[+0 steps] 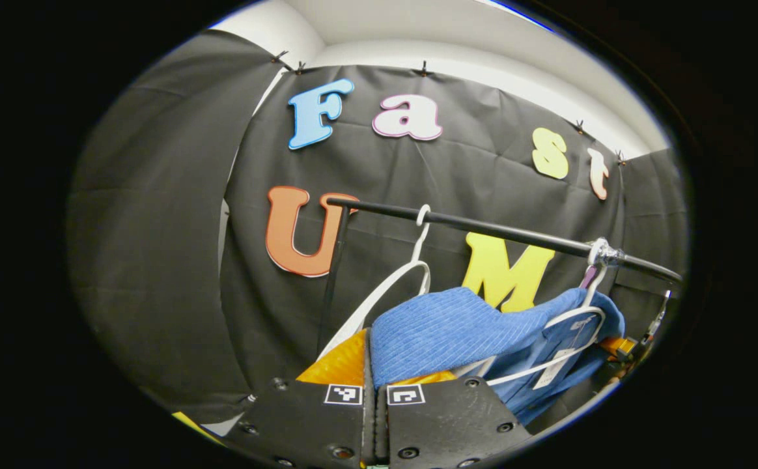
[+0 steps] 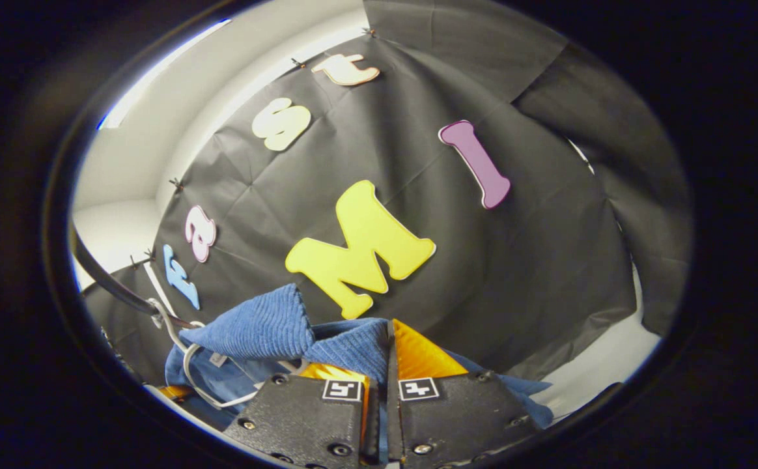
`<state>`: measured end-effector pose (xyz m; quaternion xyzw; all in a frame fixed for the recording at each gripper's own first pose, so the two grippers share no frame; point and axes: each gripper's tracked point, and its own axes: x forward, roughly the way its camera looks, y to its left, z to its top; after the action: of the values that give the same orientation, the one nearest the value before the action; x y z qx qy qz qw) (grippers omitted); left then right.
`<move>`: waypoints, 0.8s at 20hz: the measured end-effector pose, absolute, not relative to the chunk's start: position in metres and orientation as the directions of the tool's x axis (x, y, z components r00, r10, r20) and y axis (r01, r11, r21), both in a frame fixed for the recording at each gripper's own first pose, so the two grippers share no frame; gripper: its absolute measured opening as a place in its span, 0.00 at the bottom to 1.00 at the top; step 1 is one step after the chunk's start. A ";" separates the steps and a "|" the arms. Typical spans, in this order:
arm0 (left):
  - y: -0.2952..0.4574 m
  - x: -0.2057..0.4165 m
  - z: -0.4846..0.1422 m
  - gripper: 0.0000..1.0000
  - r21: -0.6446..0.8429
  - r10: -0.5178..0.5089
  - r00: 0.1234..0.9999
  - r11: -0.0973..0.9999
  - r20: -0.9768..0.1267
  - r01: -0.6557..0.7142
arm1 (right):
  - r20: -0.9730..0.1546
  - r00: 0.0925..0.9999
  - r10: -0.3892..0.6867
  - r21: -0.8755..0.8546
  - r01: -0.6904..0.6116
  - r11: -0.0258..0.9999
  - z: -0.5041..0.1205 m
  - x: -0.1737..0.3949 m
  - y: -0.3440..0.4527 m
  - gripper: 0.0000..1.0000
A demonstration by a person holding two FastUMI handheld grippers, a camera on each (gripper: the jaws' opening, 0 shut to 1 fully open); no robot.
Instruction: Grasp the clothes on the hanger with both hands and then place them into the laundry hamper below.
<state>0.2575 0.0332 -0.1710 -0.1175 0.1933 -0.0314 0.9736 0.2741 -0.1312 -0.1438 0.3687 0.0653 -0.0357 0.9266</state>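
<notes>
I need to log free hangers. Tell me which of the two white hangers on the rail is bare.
The bare hanger is the one nearer the rail's post end; the other hanger carries the blue garment that the left gripper pinches.

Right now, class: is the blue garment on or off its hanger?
Still partly on: the blue garment drapes the white hanger hooked on the rail.

We see a recording booth: black cloth wall [image 1: 157,260] clipped up, a clothes rail [image 1: 483,228] before it.
</notes>
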 end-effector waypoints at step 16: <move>0.021 0.300 -0.222 0.00 -0.301 -0.241 0.837 0.949 -0.492 0.096 | -0.183 0.983 0.035 0.706 0.106 0.700 -0.147 0.345 -0.151 0.08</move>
<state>0.2996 0.0210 -0.2217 -0.1332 0.2714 -0.0886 0.9491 0.3449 -0.1507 -0.1467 0.3865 0.0915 -0.0193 0.9175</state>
